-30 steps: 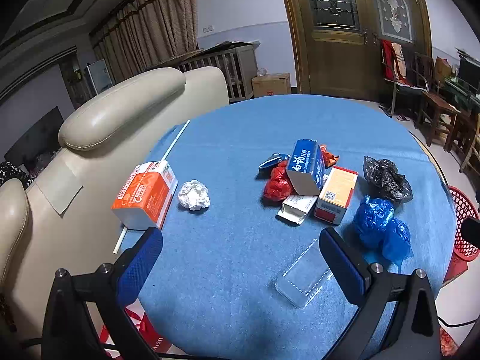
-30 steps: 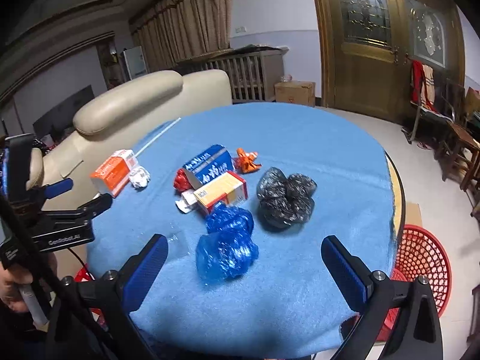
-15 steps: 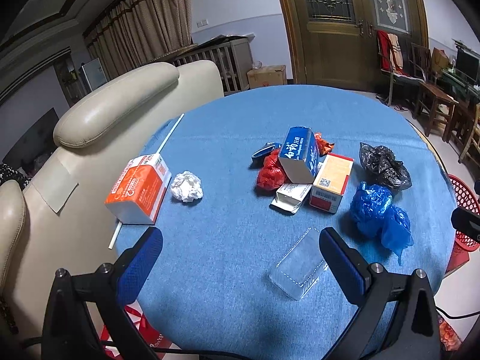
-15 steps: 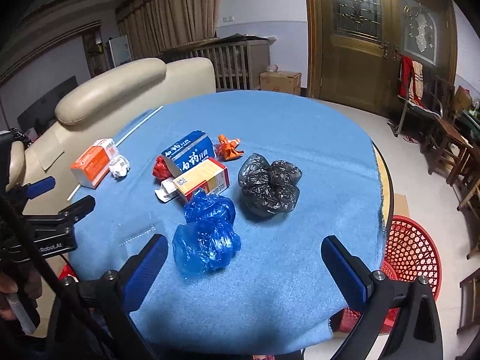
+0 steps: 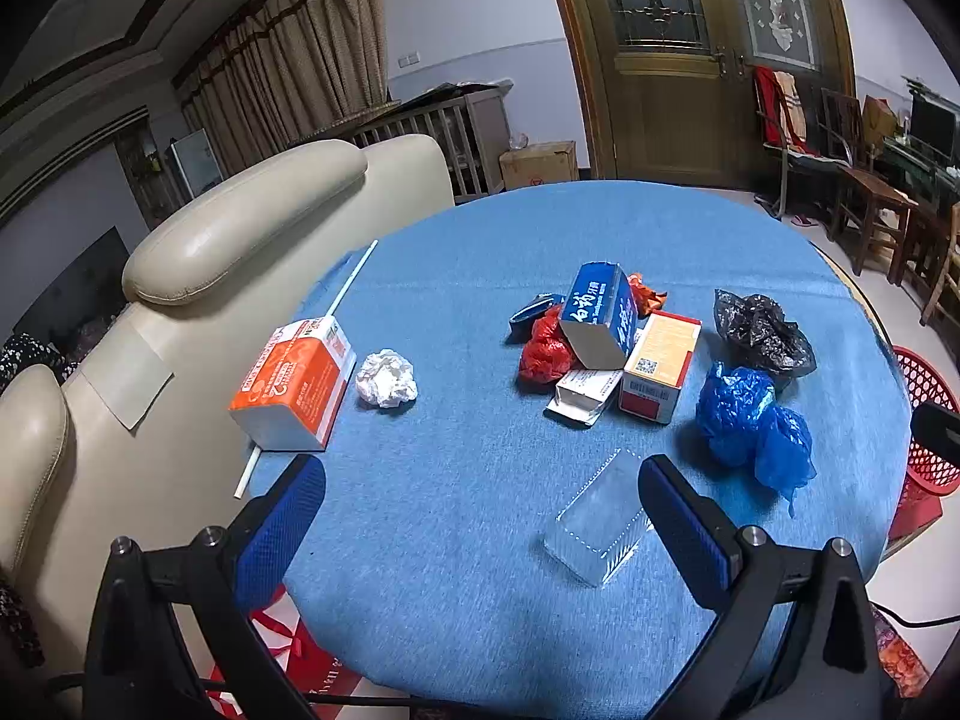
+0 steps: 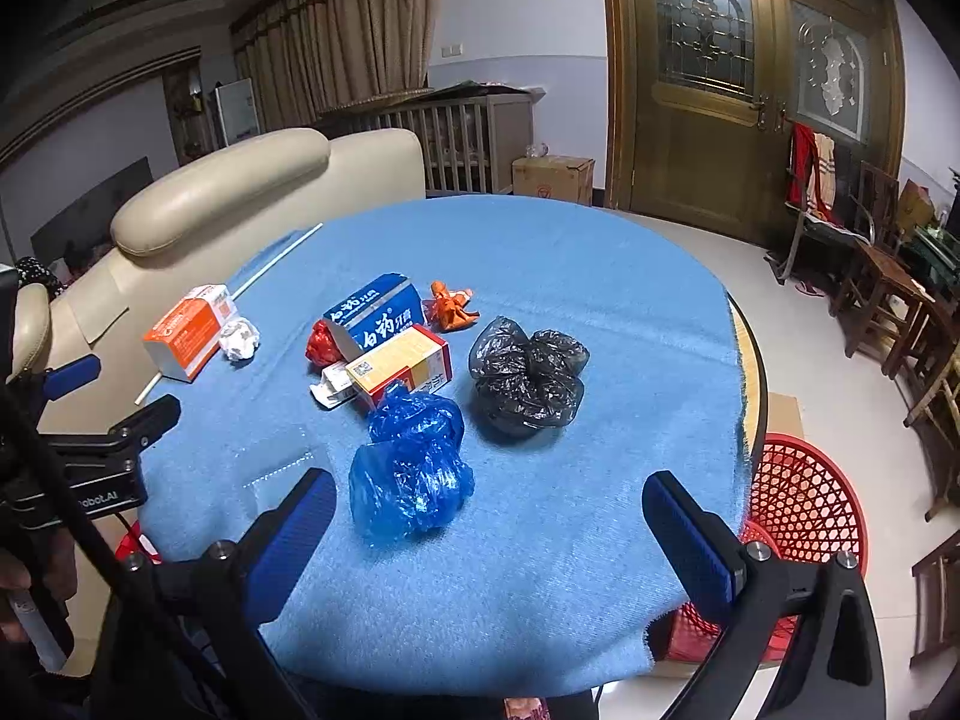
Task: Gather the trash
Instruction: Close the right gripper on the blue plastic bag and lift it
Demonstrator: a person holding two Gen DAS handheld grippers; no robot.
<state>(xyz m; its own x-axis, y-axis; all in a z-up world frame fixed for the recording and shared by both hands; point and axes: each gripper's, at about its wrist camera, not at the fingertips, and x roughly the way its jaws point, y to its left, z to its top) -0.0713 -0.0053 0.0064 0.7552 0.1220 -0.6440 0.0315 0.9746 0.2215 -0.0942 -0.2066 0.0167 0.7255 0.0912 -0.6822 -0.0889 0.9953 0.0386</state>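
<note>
On round table w/ blue cloth (image 5: pixel 480 540): trash spread out. Orange box (image 5: pixel 294 381) far left, paper wad (image 5: pixel 387 378) just beside it. Center pile: blue box (image 5: pixel 600 315) atop red bag (image 5: pixel 543 348), yellow box (image 5: pixel 660 366) touching. Blue bag (image 6: pixel 414 462) & black bag (image 6: pixel 528 375) on right, clear tray (image 5: pixel 600 519) near front edge. Red basket (image 6: pixel 804 498) on floor by table's right. L gripper (image 5: pixel 480 525) jaws wide apart, empty, above front edge. R gripper (image 6: pixel 480 525) likewise wide, empty, blue bag just ahead betw fingers.
</note>
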